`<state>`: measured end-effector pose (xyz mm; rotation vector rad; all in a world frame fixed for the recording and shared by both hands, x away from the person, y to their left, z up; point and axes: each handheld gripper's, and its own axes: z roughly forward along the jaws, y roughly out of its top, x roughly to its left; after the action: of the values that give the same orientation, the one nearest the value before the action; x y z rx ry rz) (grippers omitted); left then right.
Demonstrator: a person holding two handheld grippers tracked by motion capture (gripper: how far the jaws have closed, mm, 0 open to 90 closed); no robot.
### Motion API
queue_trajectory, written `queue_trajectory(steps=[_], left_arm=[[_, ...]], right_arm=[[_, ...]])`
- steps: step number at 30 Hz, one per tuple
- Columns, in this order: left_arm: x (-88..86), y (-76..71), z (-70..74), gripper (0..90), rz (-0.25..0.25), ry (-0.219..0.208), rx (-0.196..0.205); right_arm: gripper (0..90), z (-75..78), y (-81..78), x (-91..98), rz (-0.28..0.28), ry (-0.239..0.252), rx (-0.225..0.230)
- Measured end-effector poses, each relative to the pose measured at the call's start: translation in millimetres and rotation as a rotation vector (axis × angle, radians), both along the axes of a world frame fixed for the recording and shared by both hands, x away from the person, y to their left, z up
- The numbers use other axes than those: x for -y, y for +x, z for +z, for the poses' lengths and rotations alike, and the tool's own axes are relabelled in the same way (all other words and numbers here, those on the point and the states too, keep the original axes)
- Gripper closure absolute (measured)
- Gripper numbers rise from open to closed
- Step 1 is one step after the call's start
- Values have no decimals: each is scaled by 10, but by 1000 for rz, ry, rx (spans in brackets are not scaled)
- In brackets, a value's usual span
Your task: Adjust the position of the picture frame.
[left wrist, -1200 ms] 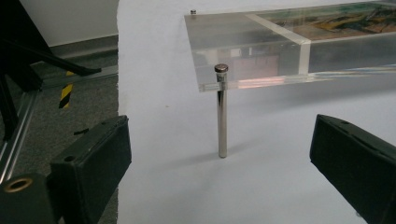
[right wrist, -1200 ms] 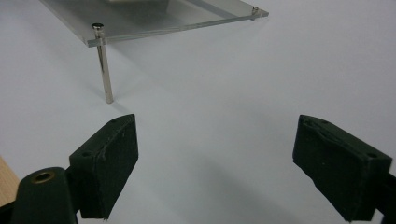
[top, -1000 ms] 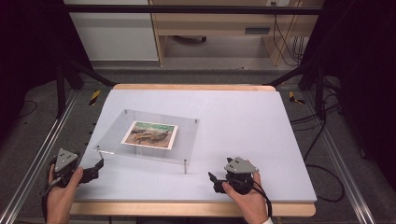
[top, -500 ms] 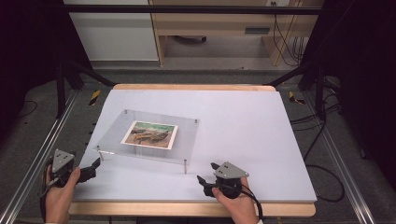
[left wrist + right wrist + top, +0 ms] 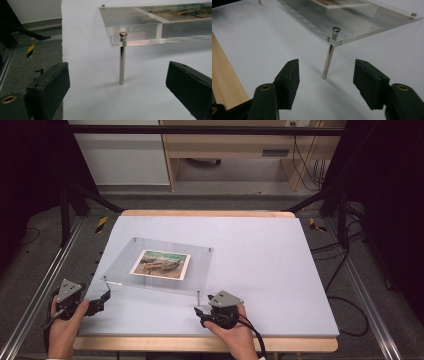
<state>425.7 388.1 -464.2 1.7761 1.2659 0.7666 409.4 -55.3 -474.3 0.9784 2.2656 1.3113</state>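
Jaws of both grippers, left gripper [image 5: 106, 296] and right gripper [image 5: 198, 312], parted and empty, right's just narrowing, aligned on acrylic frame [image 5: 156, 266] legs lower centre; approach step, next squeezing each leg.

Right gripper [image 5: 204, 312] nearer leg [image 5: 198, 298], jaws narrower

A clear acrylic plate [image 5: 165, 265] stands level on thin metal legs above the white table [image 5: 260, 260], toward its left and near side. A printed picture [image 5: 161, 264] lies flat under the plate. The near-left leg [image 5: 122, 58] and near-right leg [image 5: 329, 56] stand upright.
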Motion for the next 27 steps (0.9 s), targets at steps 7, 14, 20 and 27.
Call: queue_trajectory(steps=[7,14,20,27], left_arm=[[20,-19,31,43,-17,-43,22],[54,-2,33,49,-28,-50,23],[89,18,20,76,-20,-37,5],[72,33,5,207,-13,-27,-7]], right_arm=[[533,-10,183,-105,-5,27,-37],[700,-36,320,-140,-6,54,-39],[789,-58,345,-163,7,60,-53],[849,-40,365,-148,20,112,-66]])
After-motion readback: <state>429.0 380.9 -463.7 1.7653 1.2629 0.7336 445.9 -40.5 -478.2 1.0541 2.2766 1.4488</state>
